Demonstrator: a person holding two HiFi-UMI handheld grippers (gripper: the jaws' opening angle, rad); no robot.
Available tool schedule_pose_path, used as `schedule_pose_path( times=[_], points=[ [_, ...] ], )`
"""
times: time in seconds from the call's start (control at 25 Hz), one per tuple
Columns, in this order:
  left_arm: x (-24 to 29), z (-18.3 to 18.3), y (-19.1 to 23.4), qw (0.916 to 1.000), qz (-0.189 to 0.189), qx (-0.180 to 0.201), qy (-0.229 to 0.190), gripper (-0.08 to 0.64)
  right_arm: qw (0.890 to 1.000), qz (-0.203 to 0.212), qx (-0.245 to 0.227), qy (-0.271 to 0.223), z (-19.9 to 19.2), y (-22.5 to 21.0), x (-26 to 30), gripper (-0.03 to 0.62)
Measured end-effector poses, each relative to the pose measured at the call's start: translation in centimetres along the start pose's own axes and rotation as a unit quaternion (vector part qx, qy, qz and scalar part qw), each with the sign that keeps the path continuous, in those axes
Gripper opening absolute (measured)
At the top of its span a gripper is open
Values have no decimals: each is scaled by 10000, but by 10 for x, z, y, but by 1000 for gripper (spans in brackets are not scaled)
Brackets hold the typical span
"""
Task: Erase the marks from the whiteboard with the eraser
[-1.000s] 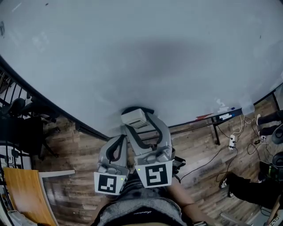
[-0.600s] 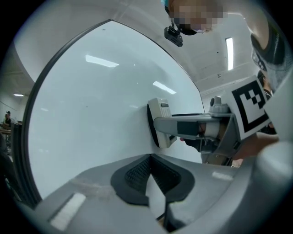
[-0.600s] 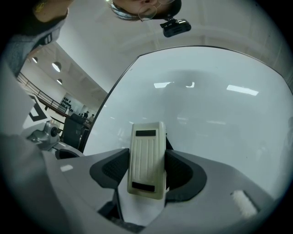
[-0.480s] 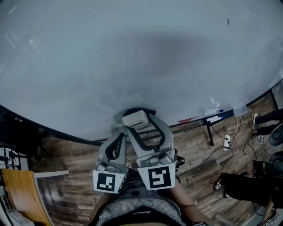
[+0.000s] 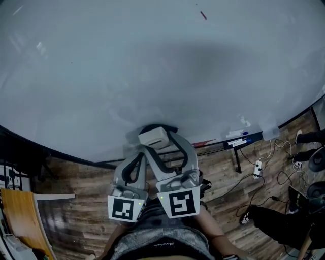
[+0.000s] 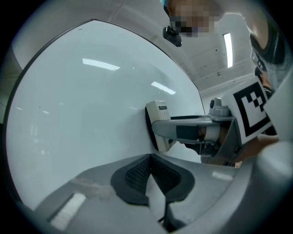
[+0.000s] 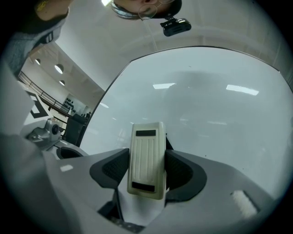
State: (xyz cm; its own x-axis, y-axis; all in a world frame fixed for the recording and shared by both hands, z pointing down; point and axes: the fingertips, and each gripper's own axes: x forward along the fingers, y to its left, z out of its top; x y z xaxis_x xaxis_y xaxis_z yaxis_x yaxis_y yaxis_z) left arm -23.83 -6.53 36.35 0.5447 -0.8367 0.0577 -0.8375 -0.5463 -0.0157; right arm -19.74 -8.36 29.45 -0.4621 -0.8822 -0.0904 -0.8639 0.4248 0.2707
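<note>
Head view: the eraser (image 5: pixel 154 136) sits low against the whiteboard (image 5: pixel 101 76), with a small red mark (image 5: pixel 203 15) far above and right of it. Left gripper view: the left tongs (image 6: pixel 151 160) are closed together and empty. Right gripper view: the right tongs (image 7: pixel 146 169) clamp the eraser, its long axis running along them.

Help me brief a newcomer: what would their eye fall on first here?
The big whiteboard fills the upper head view, nearly clean except a small reddish mark near the picture's top. Near its lower edge the right gripper clamps a cream eraser against the board, with the left gripper shut and empty beside it.
</note>
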Motion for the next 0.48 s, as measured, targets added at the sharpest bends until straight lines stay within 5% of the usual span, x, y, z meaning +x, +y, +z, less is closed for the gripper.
schedule_pose_path(
  times=[0.48],
  points=[
    [6, -6, -25, 9995, 285, -151, 27, 3, 9993, 341, -120, -36, -6, -13, -8, 255]
  ],
)
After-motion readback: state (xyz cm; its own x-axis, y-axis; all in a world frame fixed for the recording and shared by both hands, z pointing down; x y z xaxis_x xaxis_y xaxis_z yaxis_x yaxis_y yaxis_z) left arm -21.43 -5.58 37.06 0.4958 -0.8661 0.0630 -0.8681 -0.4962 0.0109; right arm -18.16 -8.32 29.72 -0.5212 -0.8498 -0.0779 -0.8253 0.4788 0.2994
